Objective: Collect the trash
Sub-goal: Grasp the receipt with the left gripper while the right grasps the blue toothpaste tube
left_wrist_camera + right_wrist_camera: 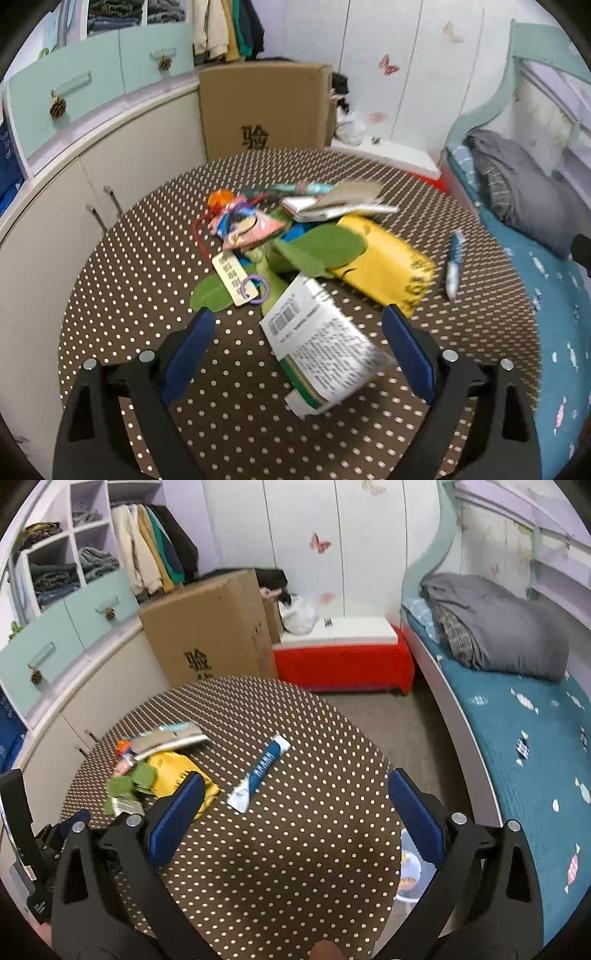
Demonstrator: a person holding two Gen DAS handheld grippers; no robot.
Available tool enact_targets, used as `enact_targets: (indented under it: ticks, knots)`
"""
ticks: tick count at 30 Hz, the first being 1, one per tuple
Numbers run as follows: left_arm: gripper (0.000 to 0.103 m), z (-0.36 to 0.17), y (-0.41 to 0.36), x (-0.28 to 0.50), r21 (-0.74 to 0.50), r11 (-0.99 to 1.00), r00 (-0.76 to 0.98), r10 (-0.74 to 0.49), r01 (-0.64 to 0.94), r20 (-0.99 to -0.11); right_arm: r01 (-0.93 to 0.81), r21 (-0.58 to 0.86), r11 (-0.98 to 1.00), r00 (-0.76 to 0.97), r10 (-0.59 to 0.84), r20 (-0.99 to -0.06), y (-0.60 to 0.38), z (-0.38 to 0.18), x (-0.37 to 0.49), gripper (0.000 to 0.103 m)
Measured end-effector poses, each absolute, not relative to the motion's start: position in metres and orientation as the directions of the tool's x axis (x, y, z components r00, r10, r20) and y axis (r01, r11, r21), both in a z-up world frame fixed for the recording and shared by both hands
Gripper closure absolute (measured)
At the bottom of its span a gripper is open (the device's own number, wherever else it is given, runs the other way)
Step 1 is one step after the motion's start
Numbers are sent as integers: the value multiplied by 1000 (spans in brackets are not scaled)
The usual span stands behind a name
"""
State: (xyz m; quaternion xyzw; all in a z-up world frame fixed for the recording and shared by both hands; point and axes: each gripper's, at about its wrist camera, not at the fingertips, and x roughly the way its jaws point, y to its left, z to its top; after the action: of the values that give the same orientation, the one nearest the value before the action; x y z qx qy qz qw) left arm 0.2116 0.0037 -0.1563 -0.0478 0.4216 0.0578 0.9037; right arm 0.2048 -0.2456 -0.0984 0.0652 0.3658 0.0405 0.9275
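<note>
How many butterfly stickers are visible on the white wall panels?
2 clearly: a pink butterfly sticker on the middle panel and a pale butterfly sticker higher, nearer the bed. Others may be hidden.

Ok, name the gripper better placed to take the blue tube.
Right. The right gripper is open, with the blue tube lying apart just ahead; the left gripper faces the trash pile.

Before you, the round table [295, 849] wears a matt brown cloth with pale dots; the yellow packet [384, 258] looks like glossy plastic film; the green-and-white carton [325, 350] is smooth printed card; the blue tube [260, 770] is shiny plastic; your left gripper [299, 332] and right gripper [295, 797] have matt black plastic frames, ribbed blue pads [177, 816] and metal screws; the cardboard box [207, 627] is dull brown.
</note>
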Motion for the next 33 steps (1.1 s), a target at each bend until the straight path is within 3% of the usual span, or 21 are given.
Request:
enact_targets:
  ticks: [4, 8, 12, 15, 18, 22, 33]
  knots:
    - [16, -169, 8, 218, -67, 990, 624, 25, -124, -781, 8, 156, 988, 693, 107, -713, -247, -126, 226, 6]
    - [44, -170, 4, 220, -62, 997, 618, -19, -48, -786, 38, 162, 986, 666, 96, -740, -243, -150, 249, 6]
    - [60, -169, 7, 214, -55, 998, 630, -38, -7, -775, 16, 147, 989, 646, 102, -756, -223, -169, 275, 8]
    - [68, -165, 13, 206, -69, 997, 640, -66, 21, -765, -14, 120, 993, 621, 103, -777, -203, -180, 291, 28]
    - [66, -166, 20, 204, -74, 997, 631, -80, 37, -772, -29, 82, 996, 595, 83, -799, -190, -190, 302, 48]
    - [59, -177, 28, 208, -75, 997, 601, -66, 10, -796, -45, 17, 999, 613, 42, -789, -186, -191, 295, 87]
    - [64, -175, 23, 195, -130, 987, 609, -163, 98, -776, -67, 125, 990, 636, 139, -759, -230, -176, 254, 91]
